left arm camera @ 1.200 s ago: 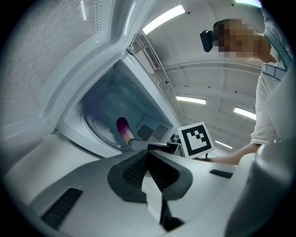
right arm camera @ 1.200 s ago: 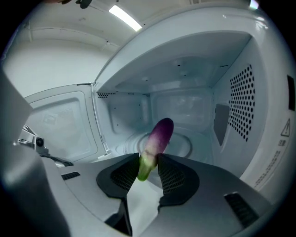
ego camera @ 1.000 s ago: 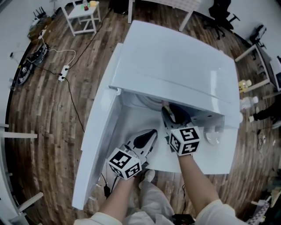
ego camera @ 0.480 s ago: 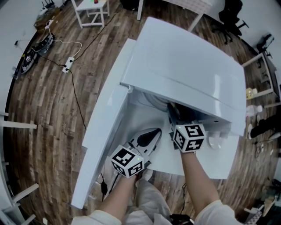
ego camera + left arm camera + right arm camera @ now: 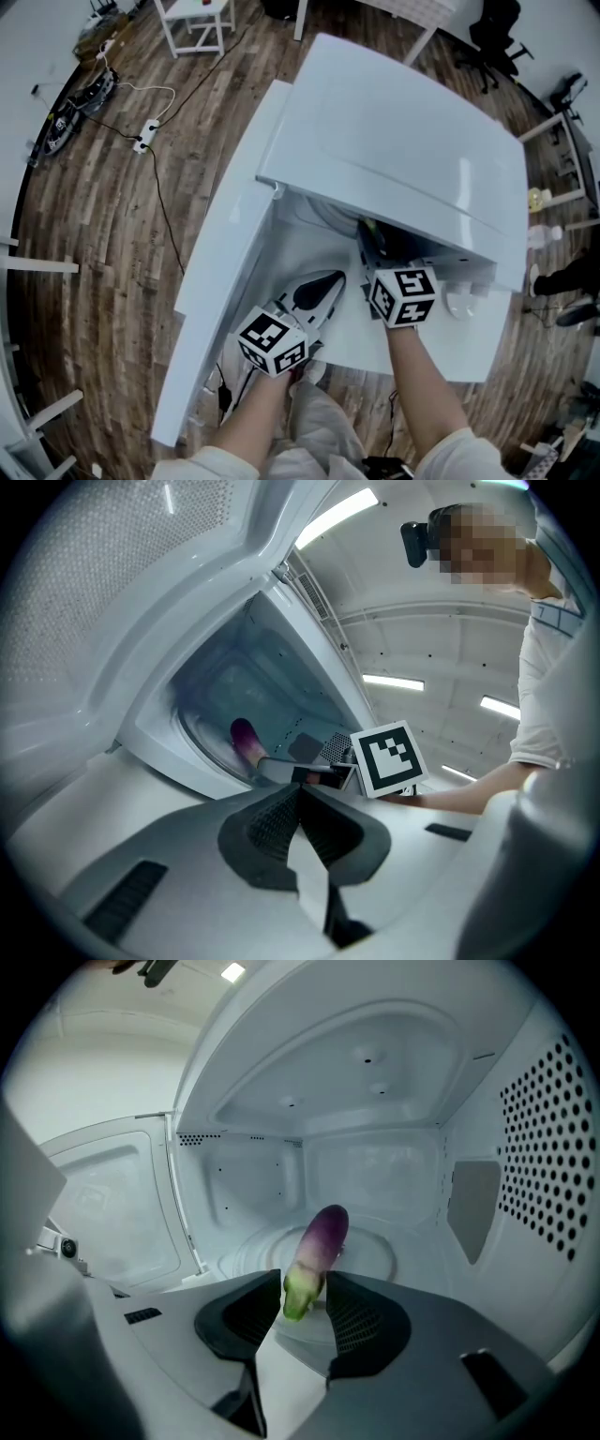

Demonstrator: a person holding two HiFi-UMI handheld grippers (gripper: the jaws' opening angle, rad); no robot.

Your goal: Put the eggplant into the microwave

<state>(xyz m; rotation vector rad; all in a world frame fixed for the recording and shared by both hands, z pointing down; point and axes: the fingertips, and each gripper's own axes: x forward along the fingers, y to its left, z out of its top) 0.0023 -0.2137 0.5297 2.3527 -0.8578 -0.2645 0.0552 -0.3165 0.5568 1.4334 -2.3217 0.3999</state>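
**Release of the eggplant inside the cavity, read from near to far.**

Nearest us, the left claw (image 5: 328, 281) lies level above the desk (image 5: 436, 342) in front of the open microwave (image 5: 403, 141). Its pads are together on nothing. It is best left idle there, clear of the door (image 5: 220, 291), which is swung out to the left.

Beyond it, the right claw (image 5: 303, 1279) reaches through the opening, tilted slightly downward. It is clamped on the green stem end of the eggplant (image 5: 319, 1237). Its jaws have just been easing apart, yet both pads appear to touch the stem.

The purple body projects forward over the glass turntable (image 5: 380, 1252), well inside the cavity. We cannot tell whether its far tip rests on the glass.

We judge the step in hand to be the release. To do it well, we should:

- lower the claw until the eggplant bears on the turntable near its centre;
- open the jaws fully only then, so that it neither drops nor rolls;
- withdraw straight back along the jaws, clear of the perforated right wall (image 5: 562, 1157) and the lip of the opening.
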